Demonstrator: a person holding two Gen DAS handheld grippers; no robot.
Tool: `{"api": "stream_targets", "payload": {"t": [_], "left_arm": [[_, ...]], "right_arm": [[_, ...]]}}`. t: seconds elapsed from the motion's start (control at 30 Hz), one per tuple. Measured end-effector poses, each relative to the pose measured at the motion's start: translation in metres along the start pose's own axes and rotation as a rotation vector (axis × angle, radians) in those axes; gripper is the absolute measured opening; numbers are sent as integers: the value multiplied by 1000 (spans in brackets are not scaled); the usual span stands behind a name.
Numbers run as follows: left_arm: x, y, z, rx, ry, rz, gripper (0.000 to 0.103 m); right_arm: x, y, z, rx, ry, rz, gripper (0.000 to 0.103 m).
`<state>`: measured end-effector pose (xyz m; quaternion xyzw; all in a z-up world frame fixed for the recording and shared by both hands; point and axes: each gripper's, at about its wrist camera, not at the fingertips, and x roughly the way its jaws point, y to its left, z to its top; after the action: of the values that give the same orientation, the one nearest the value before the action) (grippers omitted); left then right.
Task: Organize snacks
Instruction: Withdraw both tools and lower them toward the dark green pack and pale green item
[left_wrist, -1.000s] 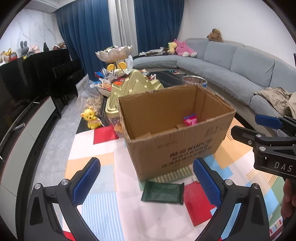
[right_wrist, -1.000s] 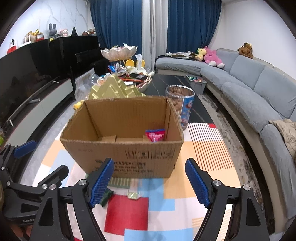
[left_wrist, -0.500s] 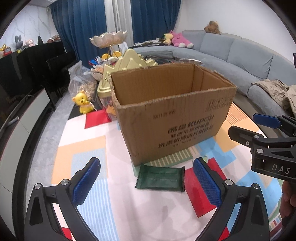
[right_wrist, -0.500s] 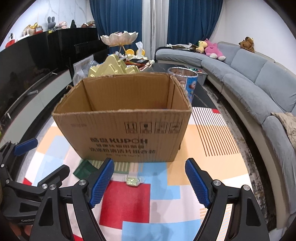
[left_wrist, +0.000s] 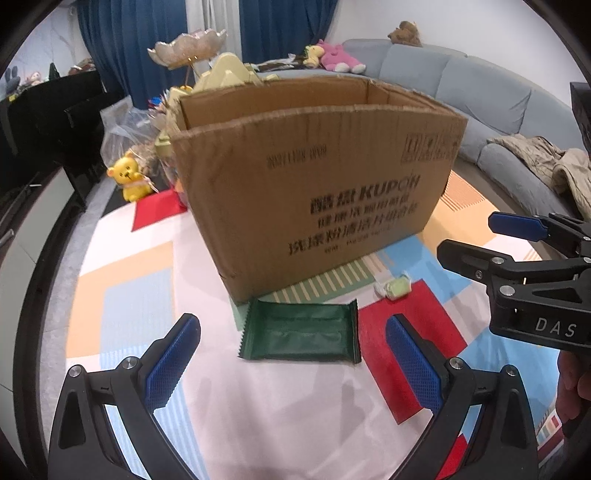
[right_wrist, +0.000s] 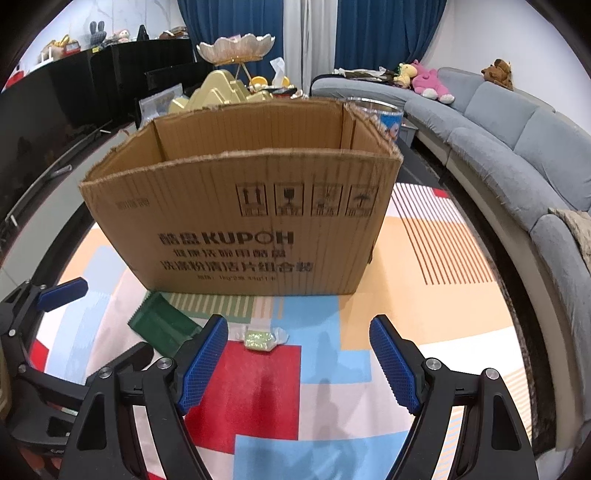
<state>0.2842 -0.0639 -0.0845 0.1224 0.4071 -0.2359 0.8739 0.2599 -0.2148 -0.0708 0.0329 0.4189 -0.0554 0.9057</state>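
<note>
both grippers are hanging over the colourful rug (left_wrist: 122, 295) right in front of the cardboard box (left_wrist: 314, 177), and neither one has anything in it.

left gripper (left_wrist: 291, 354): the 2 blue pads (left_wrist: 170, 362) are spread wide, nothing pinched. the dark green snack packet (left_wrist: 301, 334) lies flat on the rug between them, a bit ahead of the tips, with its far edge right up at the bottom corner of the box. pads aren't touching it, there's rug showing on both sides.

right gripper (right_wrist: 299, 358): also spread wide and empty. a small pale green wrapped candy (right_wrist: 260, 338) sits on the rug between the fingers, closer to the left-hand pad (right_wrist: 205, 362) in its own view, but apart from it. from the left camera that same candy (left_wrist: 395, 288) is just off the right end of the green packet, near the box's front wall.

the 2 grippers are side by side, each shows up at the edge of the other's view. the box is open on top and upright, but from this low angle i can't tell what's inside it. behind it there's a gold mountain-shaped thing (right_wrist: 218, 90) and a grey sofa (right_wrist: 509, 136) curving round the right.
</note>
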Motion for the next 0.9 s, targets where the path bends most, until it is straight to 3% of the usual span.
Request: {"api": "stream_targets", "payload": {"t": [0.9], "left_arm": [[62,-4,-9,56,104,-53,102]], "right_arm": [[55,17,-15,-56,119,36,80]]}}
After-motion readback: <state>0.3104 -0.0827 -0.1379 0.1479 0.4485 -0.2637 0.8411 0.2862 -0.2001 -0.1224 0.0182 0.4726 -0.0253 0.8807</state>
